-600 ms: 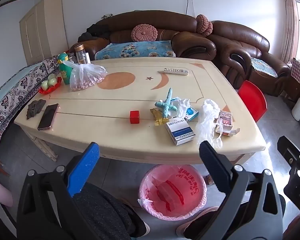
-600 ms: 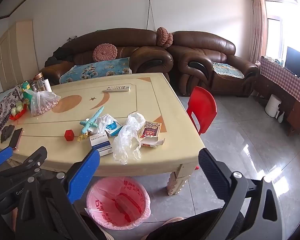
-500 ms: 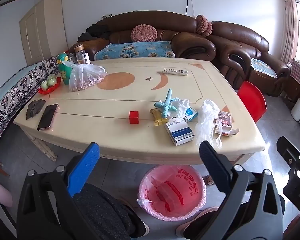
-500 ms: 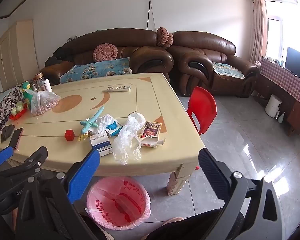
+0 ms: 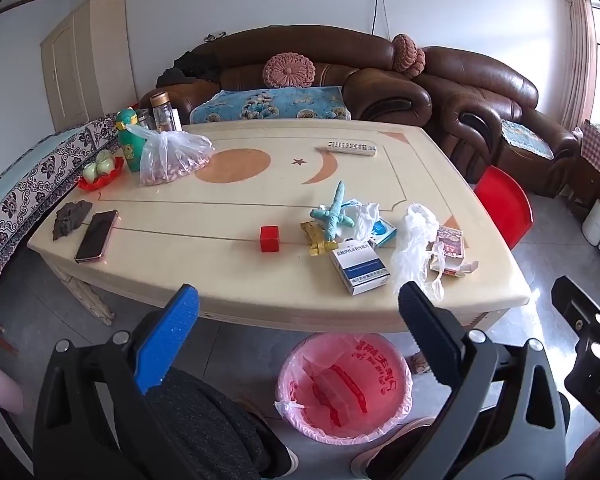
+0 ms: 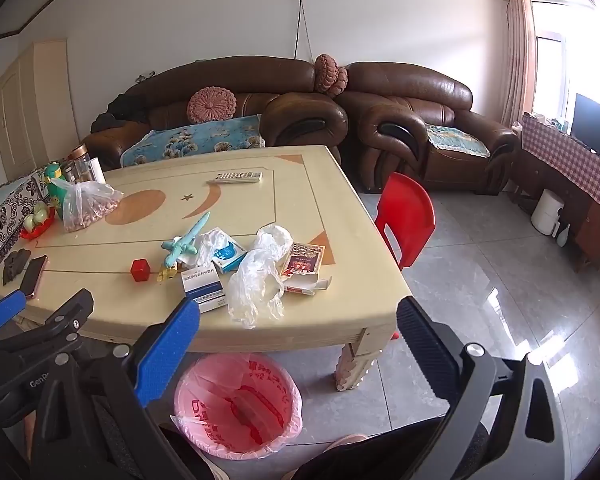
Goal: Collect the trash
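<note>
A pink-lined trash bin (image 5: 342, 386) (image 6: 238, 404) stands on the floor under the table's near edge. On the beige table (image 5: 240, 200) lie a crumpled clear plastic bag (image 5: 414, 248) (image 6: 258, 276), a white-blue box (image 5: 359, 266) (image 6: 202, 286), an opened red packet (image 5: 450, 246) (image 6: 304, 266), a gold wrapper (image 5: 318, 236), a tissue on a blue box (image 6: 220, 250) and a teal plush toy (image 5: 332, 214). My left gripper (image 5: 298, 312) is open and empty, short of the table. My right gripper (image 6: 298, 322) is open and empty above the bin.
A red cube (image 5: 269, 239), phone (image 5: 97, 235), dark lump (image 5: 70, 220), remote (image 5: 350, 148), bag of nuts (image 5: 170, 158), green bottle (image 5: 128, 140) and fruit dish (image 5: 100, 170) are on the table. A red chair (image 6: 406, 216) stands at its right. Brown sofas (image 6: 300, 108) are behind.
</note>
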